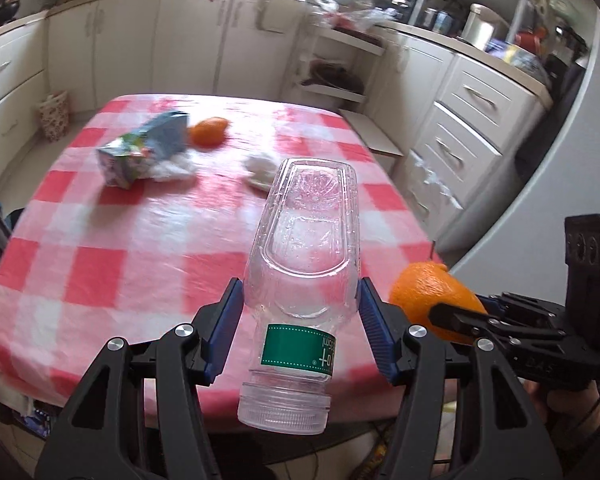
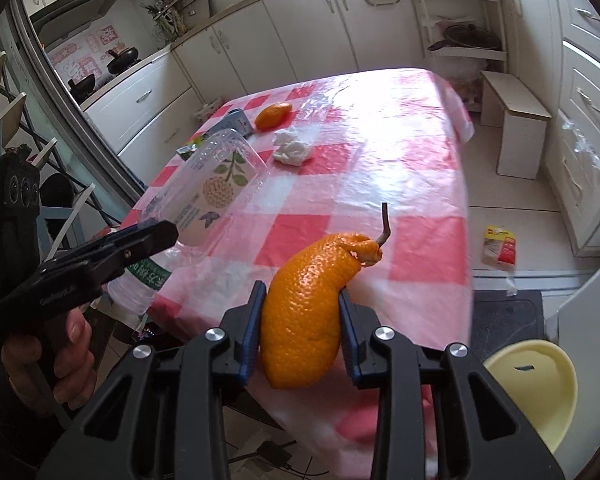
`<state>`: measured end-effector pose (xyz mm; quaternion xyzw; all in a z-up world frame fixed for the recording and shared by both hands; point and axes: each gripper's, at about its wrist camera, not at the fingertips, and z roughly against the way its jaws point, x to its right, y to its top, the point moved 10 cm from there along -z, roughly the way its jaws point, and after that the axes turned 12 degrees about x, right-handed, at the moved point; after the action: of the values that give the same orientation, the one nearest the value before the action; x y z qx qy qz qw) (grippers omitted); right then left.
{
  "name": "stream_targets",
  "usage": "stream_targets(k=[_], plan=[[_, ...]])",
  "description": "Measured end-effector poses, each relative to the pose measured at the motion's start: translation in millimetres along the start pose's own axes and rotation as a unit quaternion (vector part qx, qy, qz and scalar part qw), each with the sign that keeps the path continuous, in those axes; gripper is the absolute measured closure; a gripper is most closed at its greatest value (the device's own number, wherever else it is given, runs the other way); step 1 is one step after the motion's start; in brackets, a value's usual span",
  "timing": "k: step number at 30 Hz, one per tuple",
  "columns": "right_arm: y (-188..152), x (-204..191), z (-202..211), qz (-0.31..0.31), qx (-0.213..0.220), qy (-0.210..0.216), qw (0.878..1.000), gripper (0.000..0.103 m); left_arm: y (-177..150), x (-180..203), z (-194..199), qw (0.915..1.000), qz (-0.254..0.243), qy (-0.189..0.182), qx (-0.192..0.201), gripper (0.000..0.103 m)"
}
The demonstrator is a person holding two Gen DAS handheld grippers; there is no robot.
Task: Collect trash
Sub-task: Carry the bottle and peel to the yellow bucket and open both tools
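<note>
My left gripper (image 1: 300, 304) is shut on a clear empty plastic bottle (image 1: 304, 248) with a green label, held above the near edge of the red-checked table (image 1: 140, 240). My right gripper (image 2: 302, 312) is shut on an orange peel (image 2: 308, 312) with a stem, held over the table's near edge; the peel also shows in the left wrist view (image 1: 432, 300). On the table lie a crushed carton (image 1: 144, 152), another orange peel (image 1: 209, 131), and crumpled white tissues (image 1: 260, 168). The bottle shows in the right wrist view (image 2: 216, 188).
White kitchen cabinets (image 1: 472, 128) surround the table. A cream-coloured bin (image 2: 536, 384) stands on the floor at lower right of the right wrist view. A yellow-red wrapper (image 2: 500, 246) lies on the floor. A small stool (image 2: 516, 128) stands beside the table.
</note>
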<state>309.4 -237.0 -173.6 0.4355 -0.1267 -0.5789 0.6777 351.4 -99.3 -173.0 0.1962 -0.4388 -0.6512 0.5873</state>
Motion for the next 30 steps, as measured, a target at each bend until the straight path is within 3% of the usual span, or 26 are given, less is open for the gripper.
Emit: stream_targets(k=[13, 15, 24, 30], plan=[[-30.6, 91.8, 82.3, -0.067, 0.046, -0.097, 0.992, 0.069, -35.3, 144.0, -4.2, 0.9919, -0.071, -0.1, -0.032, 0.048], [-35.9, 107.1, 91.7, -0.071, 0.047, -0.118, 0.989, 0.081, -41.6, 160.9, -6.8, 0.9899, -0.079, -0.111, -0.038, 0.048], [-63.6, 161.8, 108.6, -0.137, 0.031, -0.178, 0.974, 0.084, -70.6, 219.4, -24.1, 0.9814, -0.109, -0.143, -0.068, 0.048], [-53.1, 177.8, 134.0, -0.167, 0.075, -0.207, 0.961, 0.083, -89.7, 251.1, -33.0, 0.9729, -0.136, -0.166, -0.085, 0.048]])
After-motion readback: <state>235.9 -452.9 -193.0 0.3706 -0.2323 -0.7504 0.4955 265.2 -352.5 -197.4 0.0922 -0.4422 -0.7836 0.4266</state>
